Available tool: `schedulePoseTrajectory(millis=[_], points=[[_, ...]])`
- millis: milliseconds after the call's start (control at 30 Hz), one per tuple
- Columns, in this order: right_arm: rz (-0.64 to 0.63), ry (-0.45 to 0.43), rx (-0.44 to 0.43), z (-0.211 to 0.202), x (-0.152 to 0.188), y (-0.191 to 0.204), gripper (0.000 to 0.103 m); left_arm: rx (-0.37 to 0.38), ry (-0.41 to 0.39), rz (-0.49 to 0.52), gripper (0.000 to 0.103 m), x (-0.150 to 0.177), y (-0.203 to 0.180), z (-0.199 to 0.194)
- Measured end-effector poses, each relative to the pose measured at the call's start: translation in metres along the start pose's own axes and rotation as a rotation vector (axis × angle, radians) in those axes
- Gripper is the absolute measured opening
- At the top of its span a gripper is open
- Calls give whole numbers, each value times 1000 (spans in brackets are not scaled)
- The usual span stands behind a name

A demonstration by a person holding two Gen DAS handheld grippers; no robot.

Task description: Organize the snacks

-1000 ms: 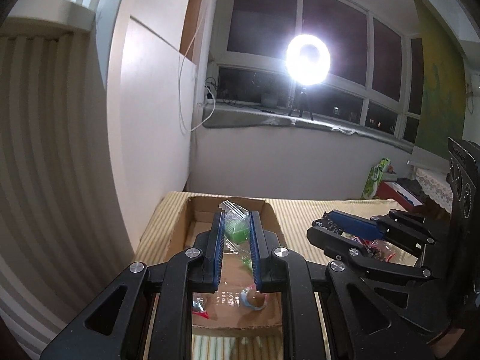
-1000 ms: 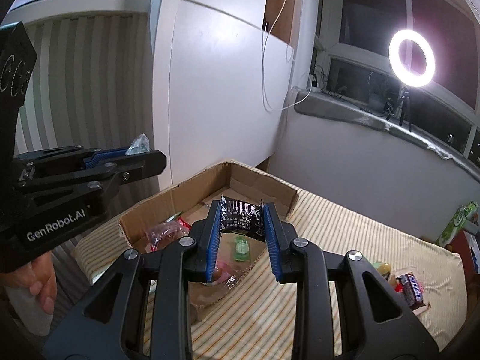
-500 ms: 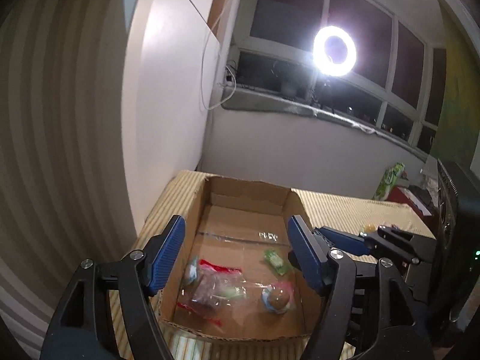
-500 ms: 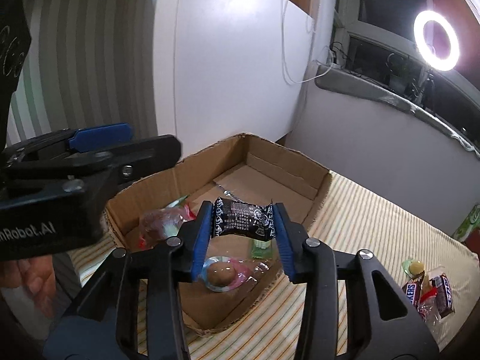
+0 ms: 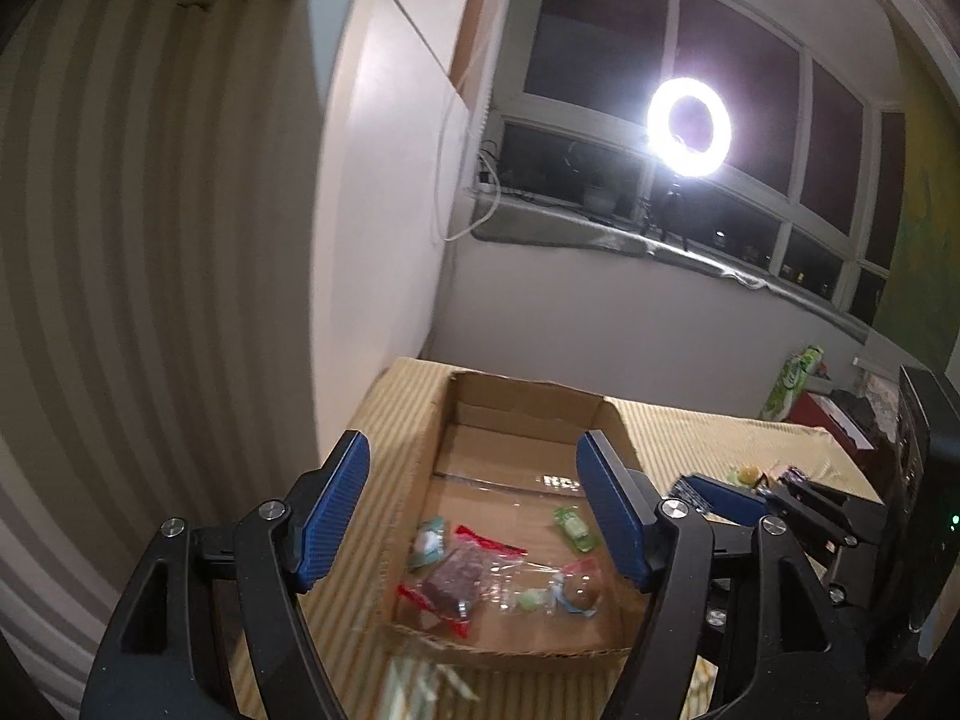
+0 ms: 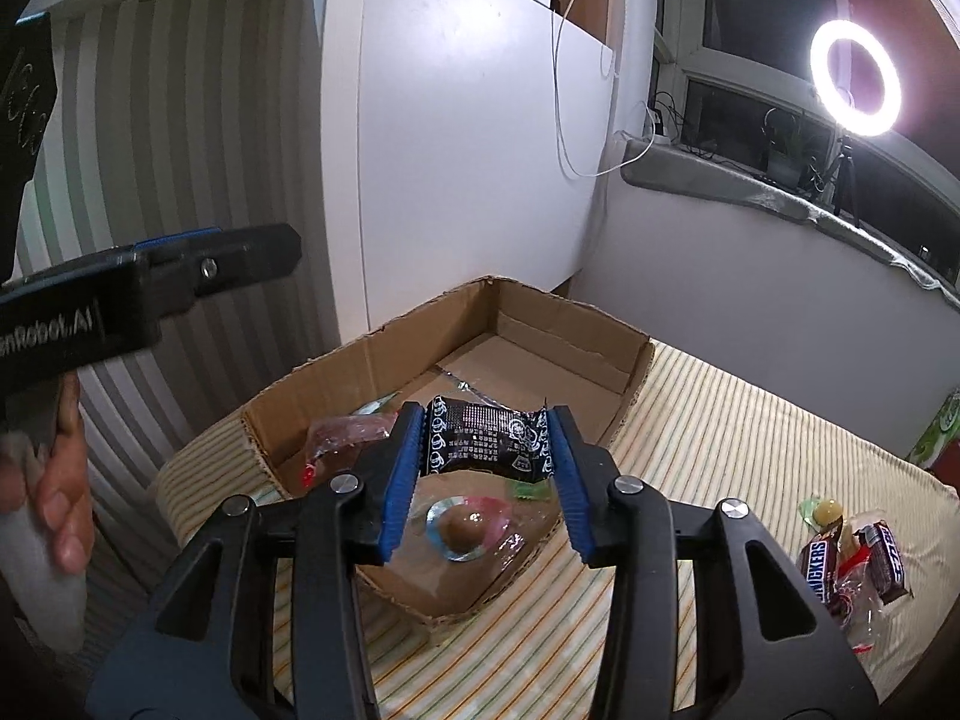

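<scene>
Step in hand: you are mid-delivery, loading loose snacks into the cardboard box (image 6: 624, 360); one snack sits above the box, the rest wait outside it.
Right gripper (image 6: 489, 474): its jaws have just been opening, yet the black wrapped snack (image 6: 486, 441) is between them, both blue pads meeting the ends of the wrapper. You are pinching it loosely at best.
Black wrapped snack, place: above the near half of the box, over the round clear-wrapped sweet (image 6: 462, 531) that lies on the box floor.
Left gripper (image 5: 474, 504): jaws spread wide, nothing between them; it hangs over the near left part of the box.
Box contents: a dark red-ended packet (image 5: 453, 585), a small green sweet (image 5: 573, 525), a pale green packet (image 5: 427, 543), the round sweet, all toward the near end; the far half is bare cardboard.
Box, place: on the striped bedcover (image 6: 720, 420), at its left edge beside the white wall panel.
Still outside: two Snickers bars (image 6: 852, 564) and a yellowish sweet (image 6: 825, 510) near the right edge of the bedcover.
Next move, right: spread the jaws fully so the black snack falls clear into the box, then draw back without catching the near wall.
Next move, left: it likely turns right, toward the Snickers pile; keep it clear of the right gripper as they cross.
Risk: the wrapper may cling to one pad.
</scene>
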State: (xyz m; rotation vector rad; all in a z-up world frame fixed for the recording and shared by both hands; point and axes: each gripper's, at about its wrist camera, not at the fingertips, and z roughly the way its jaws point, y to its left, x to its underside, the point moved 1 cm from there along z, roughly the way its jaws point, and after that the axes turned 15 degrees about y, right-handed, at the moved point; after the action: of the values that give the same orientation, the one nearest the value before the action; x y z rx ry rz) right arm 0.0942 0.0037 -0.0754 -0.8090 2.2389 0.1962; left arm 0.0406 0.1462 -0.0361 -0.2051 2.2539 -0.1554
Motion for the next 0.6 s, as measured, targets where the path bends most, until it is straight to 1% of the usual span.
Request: schedulePoseTrajectory(millis=[133, 267, 467, 600], points=[[15, -12, -16, -4, 4, -5, 45, -20, 4, -8, 71, -1, 1, -2], [59, -24, -24, -7, 14, -20, 48, -30, 19, 21, 71, 1, -11, -1], [154, -44, -11, -18, 39, -62, 48, -24, 52, 101, 71, 5, -53, 10], [242, -56, 33, -36, 67, -105, 48, -4, 71, 162, 71, 8, -90, 18]])
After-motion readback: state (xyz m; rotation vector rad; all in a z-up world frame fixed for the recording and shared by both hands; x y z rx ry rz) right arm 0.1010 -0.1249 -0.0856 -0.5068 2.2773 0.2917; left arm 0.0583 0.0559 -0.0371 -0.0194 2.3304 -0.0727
